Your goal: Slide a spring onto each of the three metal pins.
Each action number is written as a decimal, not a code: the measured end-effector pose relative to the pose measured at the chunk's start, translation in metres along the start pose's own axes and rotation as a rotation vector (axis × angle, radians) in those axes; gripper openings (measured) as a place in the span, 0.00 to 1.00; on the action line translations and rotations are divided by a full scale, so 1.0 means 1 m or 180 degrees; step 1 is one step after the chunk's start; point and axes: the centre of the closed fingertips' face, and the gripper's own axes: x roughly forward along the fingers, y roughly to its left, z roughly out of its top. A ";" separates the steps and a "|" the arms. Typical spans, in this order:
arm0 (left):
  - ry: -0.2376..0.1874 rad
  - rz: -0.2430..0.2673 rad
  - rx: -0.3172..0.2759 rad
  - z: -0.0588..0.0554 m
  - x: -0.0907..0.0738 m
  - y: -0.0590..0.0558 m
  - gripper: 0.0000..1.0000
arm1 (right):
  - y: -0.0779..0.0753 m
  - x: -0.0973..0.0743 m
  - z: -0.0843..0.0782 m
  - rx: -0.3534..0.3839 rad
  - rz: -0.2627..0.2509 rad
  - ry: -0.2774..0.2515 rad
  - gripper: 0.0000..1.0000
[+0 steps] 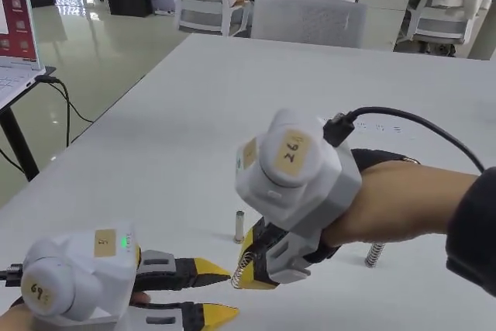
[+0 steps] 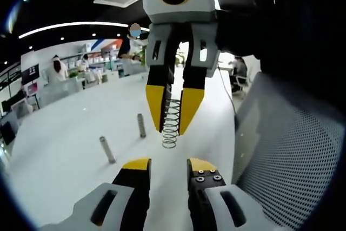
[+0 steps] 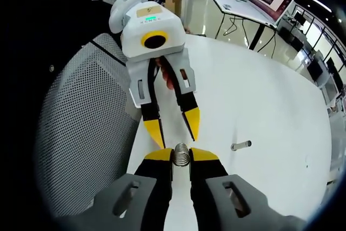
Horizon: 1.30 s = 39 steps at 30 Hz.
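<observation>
My right gripper (image 1: 249, 271) is shut on a small steel spring (image 1: 243, 266), held just above the white table (image 1: 194, 129); its own view has the spring (image 3: 182, 155) end-on between the yellow tips. A short metal pin (image 1: 239, 226) stands upright just behind it. My left gripper (image 1: 217, 292) is open at the bottom left, empty, pointing at the spring. Its view shows the right gripper (image 2: 172, 117) with the spring (image 2: 171, 125) hanging down, and two upright pins (image 2: 141, 125) (image 2: 107, 149) to the left. Another spring (image 1: 374, 254) stands upright by my right wrist.
A grey mesh chair (image 2: 286, 150) is close beside the grippers. More chairs (image 1: 310, 21) stand beyond the table's far edge. An open laptop (image 1: 15, 29) sits on a side desk at the left, with cables hanging. The table's left edge runs diagonally.
</observation>
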 end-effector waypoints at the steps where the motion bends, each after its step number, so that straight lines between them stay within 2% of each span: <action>1: -0.0002 0.0011 -0.0008 -0.001 0.000 0.001 0.21 | 0.000 0.000 0.000 0.0007 -0.0001 -0.0001 0.09; 7: 0.0028 0.0081 -0.0092 -0.007 -0.004 0.006 0.28 | -0.004 -0.003 -0.003 0.0017 -0.0033 0.0014 0.09; 27: 0.0019 0.0298 -0.0222 -0.015 -0.011 0.019 0.54 | -0.020 -0.015 -0.008 0.0051 -0.0153 0.0030 0.09; 39: 0.0024 0.0408 -0.0255 -0.018 -0.013 0.025 0.68 | -0.047 -0.031 -0.009 0.0098 -0.0317 0.0024 0.09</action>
